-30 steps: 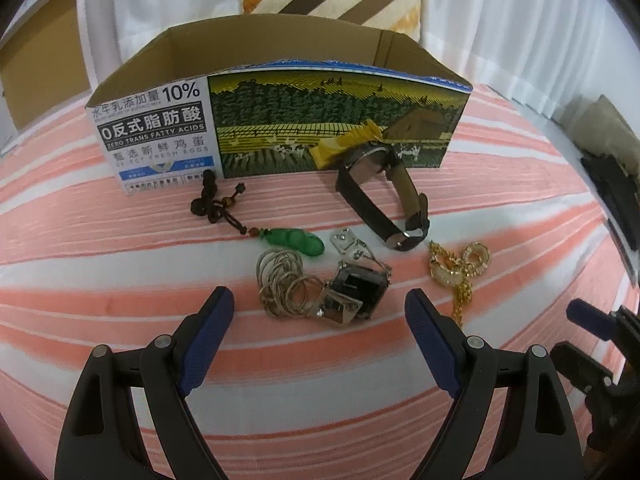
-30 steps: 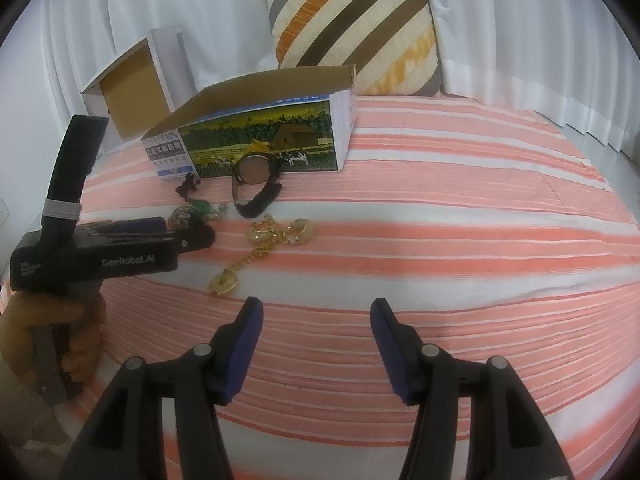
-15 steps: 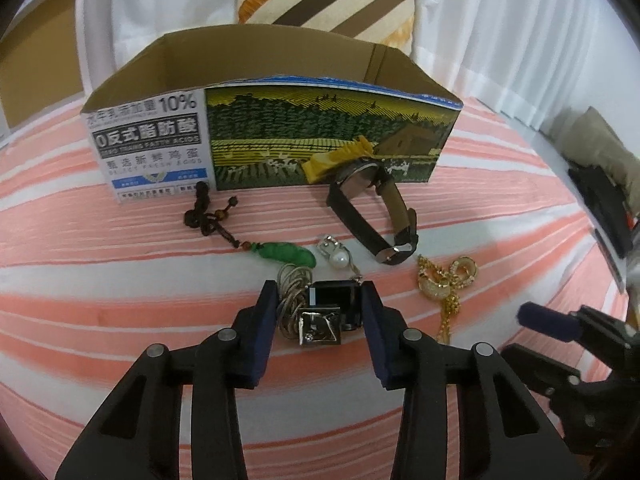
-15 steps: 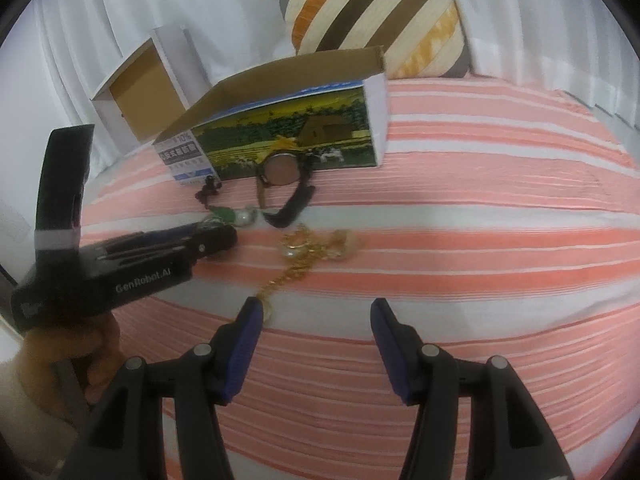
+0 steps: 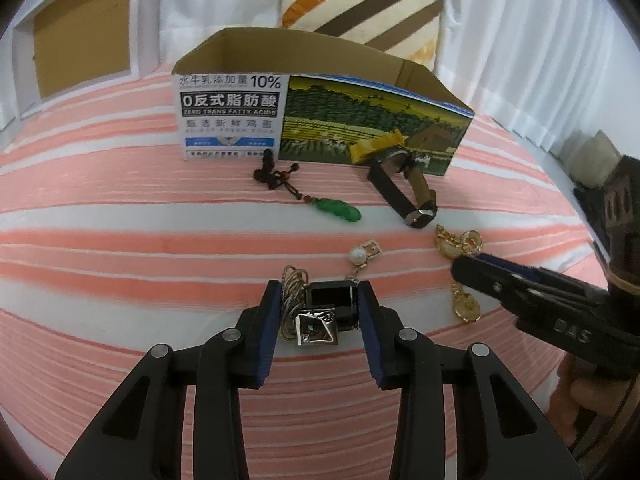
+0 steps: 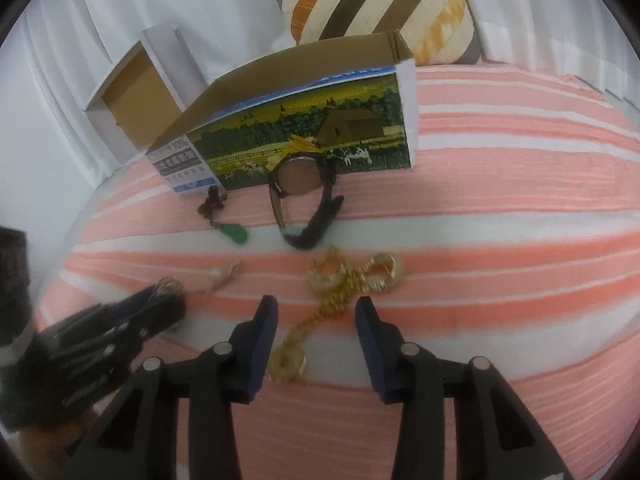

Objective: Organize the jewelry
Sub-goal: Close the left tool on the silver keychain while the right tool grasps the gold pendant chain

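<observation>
Left gripper (image 5: 319, 304) clamping black pendant (image 5: 331, 305), right gripper (image 6: 316, 314) spread (straddling gold chain (image 6: 320, 314))

A bed (image 5: 120, 216) covered in a coral-and-white striped spread carries an open printed carton (image 5: 320, 120), and everything else lies on the near side of it. Touching or just beside its front wall are a dark knotted cord with a green pendant (image 5: 338, 210) and a black-strapped watch (image 5: 404, 192) beside a yellow strip. Farther from the carton lie a pearl charm (image 5: 358, 256), a bundle of thin bangles (image 5: 292, 292), a black cube piece (image 5: 330, 308) and a gold chain (image 6: 352, 276).
</observation>
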### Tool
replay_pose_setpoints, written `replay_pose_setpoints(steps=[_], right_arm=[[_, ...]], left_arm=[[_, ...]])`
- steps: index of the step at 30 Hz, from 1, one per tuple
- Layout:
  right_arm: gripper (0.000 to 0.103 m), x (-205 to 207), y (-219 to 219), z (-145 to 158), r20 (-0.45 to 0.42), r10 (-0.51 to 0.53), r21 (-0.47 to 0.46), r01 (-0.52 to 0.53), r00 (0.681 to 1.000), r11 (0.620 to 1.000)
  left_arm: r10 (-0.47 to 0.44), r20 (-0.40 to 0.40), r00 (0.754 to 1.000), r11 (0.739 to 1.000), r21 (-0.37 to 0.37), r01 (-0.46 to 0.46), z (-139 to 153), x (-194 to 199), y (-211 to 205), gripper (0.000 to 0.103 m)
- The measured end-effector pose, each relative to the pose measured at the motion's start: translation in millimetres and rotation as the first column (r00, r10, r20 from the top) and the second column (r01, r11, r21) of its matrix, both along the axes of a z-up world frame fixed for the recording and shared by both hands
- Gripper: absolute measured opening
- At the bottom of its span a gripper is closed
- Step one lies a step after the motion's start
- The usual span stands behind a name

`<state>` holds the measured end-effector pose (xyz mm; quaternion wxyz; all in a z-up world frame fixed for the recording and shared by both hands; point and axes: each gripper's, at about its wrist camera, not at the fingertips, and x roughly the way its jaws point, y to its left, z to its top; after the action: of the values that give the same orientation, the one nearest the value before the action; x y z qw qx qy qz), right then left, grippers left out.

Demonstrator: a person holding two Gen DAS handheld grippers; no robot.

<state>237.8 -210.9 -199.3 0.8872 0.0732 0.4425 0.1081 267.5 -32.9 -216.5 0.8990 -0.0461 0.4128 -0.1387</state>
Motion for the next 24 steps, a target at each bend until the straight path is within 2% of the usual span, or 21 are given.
replay_pose_setpoints(steps=[4,5,7,8,10,13,15,24], right_arm=[[0.036,2.6,15.5,-0.1,0.011,0.008,-0.134,-0.006,1.0,0.991],[0.032,1.4,16.9,-0.2,0.015,0.012,-0.16,-0.01,1.0,0.987],[0.017,-0.3,16.5,-0.6,0.018,0.022,-0.199,-0.018,1.0,0.98],[0.012,0.0,14.7,-0.6,0.018,0.027,-0.2,-0.023,0.999,0.979],[0.012,0.4,10.8,-0.5,0.017,0.044,-0.186,-0.041,0.999,0.982],[0.011,-3.4,-4.0,2.1,0.015,0.039,-0.092,-0.037,0.999,0.995],[0.011,-11.8,-12.7,8.5,0.037,0.026,-0.065,-0.024,0.999,0.998],[0.011,-39.0,-39.9,38.0,0.077,0.011,-0.054,-0.007,0.997,0.999]], left_arm=[[0.0,0.002,1.0,1.0,0.021,0.0,-0.1,0.4,-4.5,0.038],[0.001,0.001,1.0,1.0,0.023,-0.001,-0.6,0.9,-4.9,0.038],[0.002,-0.003,1.0,1.0,0.021,-0.002,-1.4,1.4,-4.1,0.038],[0.003,-0.004,1.0,1.0,0.023,-0.003,-1.7,1.3,-3.9,0.038],[0.005,-0.005,1.0,0.999,0.036,-0.005,-2.1,0.5,-5.7,0.038],[0.004,-0.002,1.0,0.999,0.042,-0.004,-2.3,-0.2,-6.0,0.038],[0.004,-0.003,1.0,0.999,0.035,-0.004,-2.9,0.3,-4.7,0.038],[0.01,-0.001,1.0,0.999,0.037,-0.01,-1.6,-2.3,-4.8,0.038]])
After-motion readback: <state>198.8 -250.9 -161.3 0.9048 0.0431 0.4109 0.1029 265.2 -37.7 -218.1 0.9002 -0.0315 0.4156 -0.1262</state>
